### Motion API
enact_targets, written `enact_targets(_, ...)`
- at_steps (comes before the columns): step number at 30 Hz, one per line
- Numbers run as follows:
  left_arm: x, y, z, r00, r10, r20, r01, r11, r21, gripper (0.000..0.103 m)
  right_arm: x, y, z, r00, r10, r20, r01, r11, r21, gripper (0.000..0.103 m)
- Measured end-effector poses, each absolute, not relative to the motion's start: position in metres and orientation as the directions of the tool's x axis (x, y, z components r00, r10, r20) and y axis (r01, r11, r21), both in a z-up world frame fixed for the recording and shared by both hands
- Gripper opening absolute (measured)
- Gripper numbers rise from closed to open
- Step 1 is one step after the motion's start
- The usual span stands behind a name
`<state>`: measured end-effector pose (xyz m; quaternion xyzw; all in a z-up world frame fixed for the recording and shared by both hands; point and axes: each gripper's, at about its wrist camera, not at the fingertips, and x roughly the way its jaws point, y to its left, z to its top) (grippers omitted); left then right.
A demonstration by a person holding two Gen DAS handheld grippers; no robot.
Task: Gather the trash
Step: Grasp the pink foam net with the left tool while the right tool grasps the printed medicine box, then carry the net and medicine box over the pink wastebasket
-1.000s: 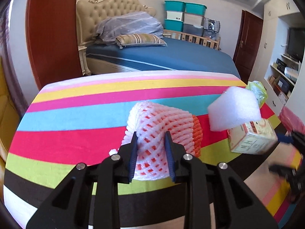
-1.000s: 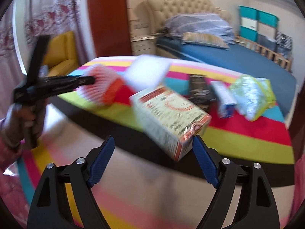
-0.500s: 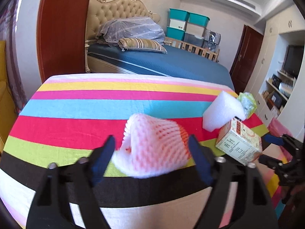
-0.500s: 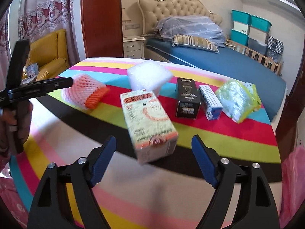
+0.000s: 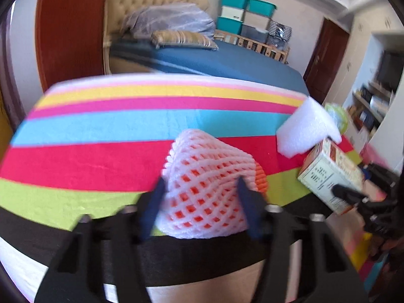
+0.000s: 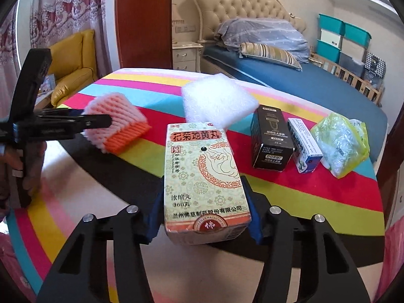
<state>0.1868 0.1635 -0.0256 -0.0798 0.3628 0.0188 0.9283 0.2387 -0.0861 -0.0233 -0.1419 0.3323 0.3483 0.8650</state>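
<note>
Currently two pickups are underway at the near edge of the striped desk (image 6: pixel 328 192)

Foam fruit net (image 5: pixel 204 189): judged very light, soft and springy, so it is expected to squash and rebound; best taken across its middle, where it is fattest. It lies on the desk edge, squarely between the left gripper's (image 5: pixel 202 189) fingers. These have just been closing; both blue pads touch the net's sides and pinch it lightly. The blur makes the firmness of the grip hard to read.

Medicine carton (image 6: pixel 204 176): judged light, stiff cardboard, smooth-faced and possibly slippery, and crushable if overclamped; best taken on its two long side walls. It overhangs the desk edge, its near end between the right gripper's (image 6: pixel 204 199) fingers, which have just been closing. Both pads are seen pressed against the carton's sides, so it is gripped.

Untouched on the desk: white foam block (image 6: pixel 217 101) just behind the carton, then black box (image 6: pixel 271 139), small blue-white box (image 6: pixel 304 146) and crumpled plastic bag (image 6: pixel 341 141) in a row to the right, well apart from both grippers
</note>
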Motion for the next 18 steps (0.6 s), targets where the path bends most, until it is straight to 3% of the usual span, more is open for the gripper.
enact_targets(1, 0.185, 0.159, -0.024, 0.741, -0.033, -0.671, -0.070, 0.990, -0.126, 0.036, 0.233, -0.087, -0.023, 0.533, 0.513, -0.673, -0.702, 0.712, -0.014, 0.048)
enact_targets(4, 0.182, 0.152, -0.022, 0.746, -0.047, -0.664, -0.057, 0.990, -0.133, 0.032, 0.220, -0.091, -0.023, 0.539, 0.512, -0.669, -0.701, 0.713, -0.020, 0.048)
enact_targets(18, 0.146, 0.093, 0.003, 0.801, -0.075, -0.593, 0.044, 0.997, -0.068, 0.031, 0.166, -0.135, -0.001, 0.636, 0.513, -0.577, -0.635, 0.772, -0.013, 0.048)
